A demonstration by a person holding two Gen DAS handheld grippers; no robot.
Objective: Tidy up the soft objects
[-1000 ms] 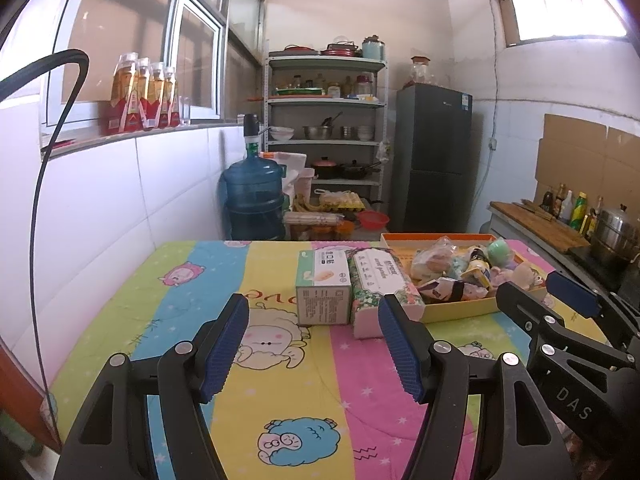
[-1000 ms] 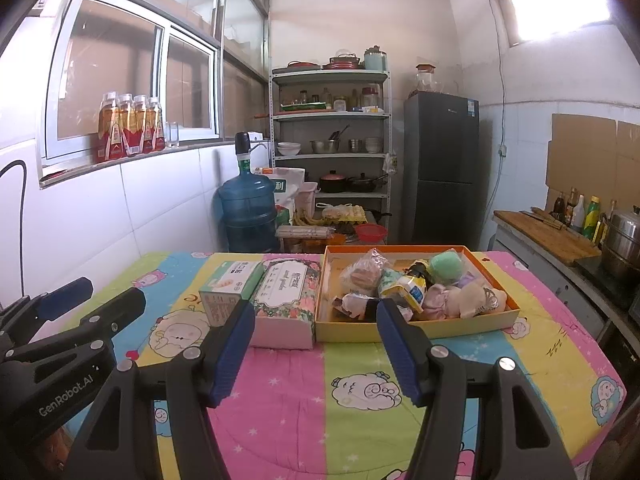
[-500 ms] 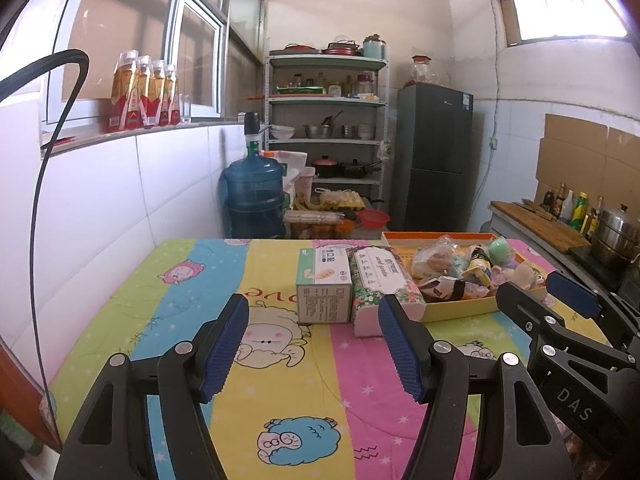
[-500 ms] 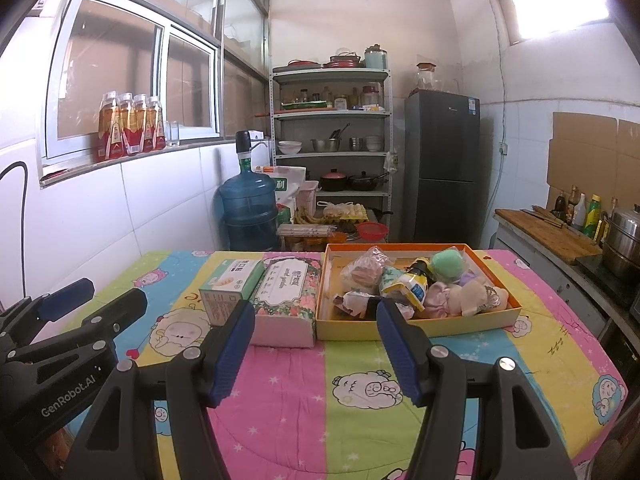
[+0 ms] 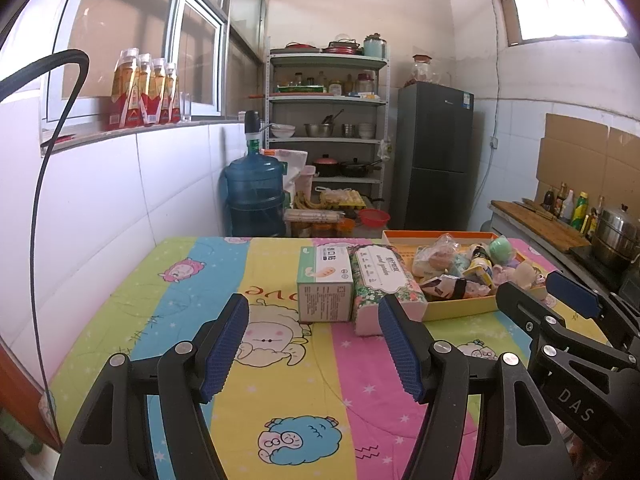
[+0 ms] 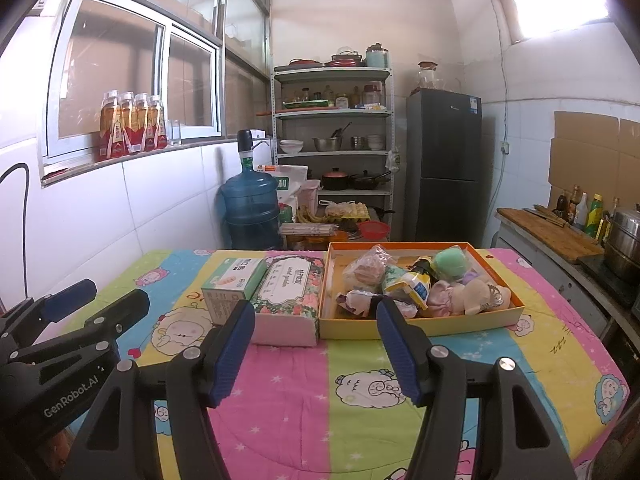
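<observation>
An orange-rimmed yellow tray sits on the far half of the table, piled with soft items: a green ball, plush toys and wrapped packets. Left of it lie a floral tissue box and a green-and-white box. My left gripper hovers open over the cloth, short of the boxes, with nothing between its fingers. My right gripper is likewise open and empty, in front of the tray and tissue box.
A cartoon-print cloth covers the table. A white tiled wall runs along the left. Beyond the table stand a blue water jug, a metal shelf rack and a dark fridge. A counter with bottles and a pot is at the right.
</observation>
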